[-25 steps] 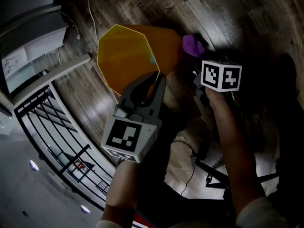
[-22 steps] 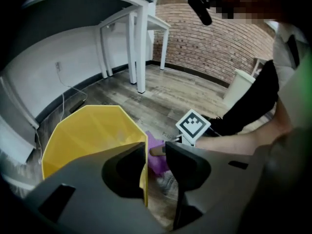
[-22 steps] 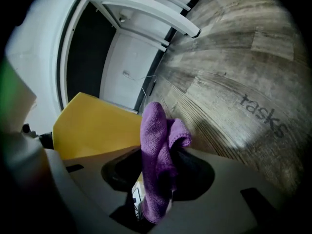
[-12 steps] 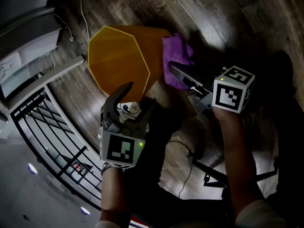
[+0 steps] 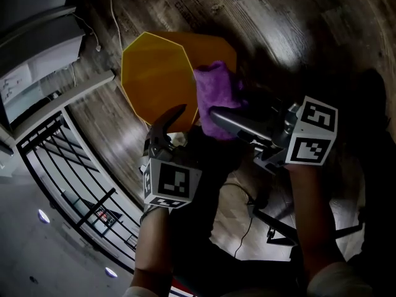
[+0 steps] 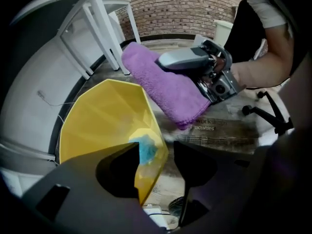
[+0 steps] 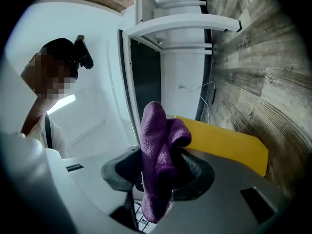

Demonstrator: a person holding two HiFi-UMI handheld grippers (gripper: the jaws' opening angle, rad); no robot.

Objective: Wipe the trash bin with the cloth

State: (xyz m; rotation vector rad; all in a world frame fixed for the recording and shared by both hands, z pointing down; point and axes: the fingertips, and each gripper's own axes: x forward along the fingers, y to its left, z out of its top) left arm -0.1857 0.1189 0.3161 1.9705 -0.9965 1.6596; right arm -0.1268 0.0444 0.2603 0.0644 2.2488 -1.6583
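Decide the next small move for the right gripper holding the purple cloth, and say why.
Probably bring the right gripper down so the cloth meets the wall of the trash bin. Its jaws are clamped on the cloth, and the left gripper view shows the cloth held clear of the bin, so no wiping contact exists yet.

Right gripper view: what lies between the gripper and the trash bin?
The purple cloth, clamped in the right gripper; that view shows the bin behind it.
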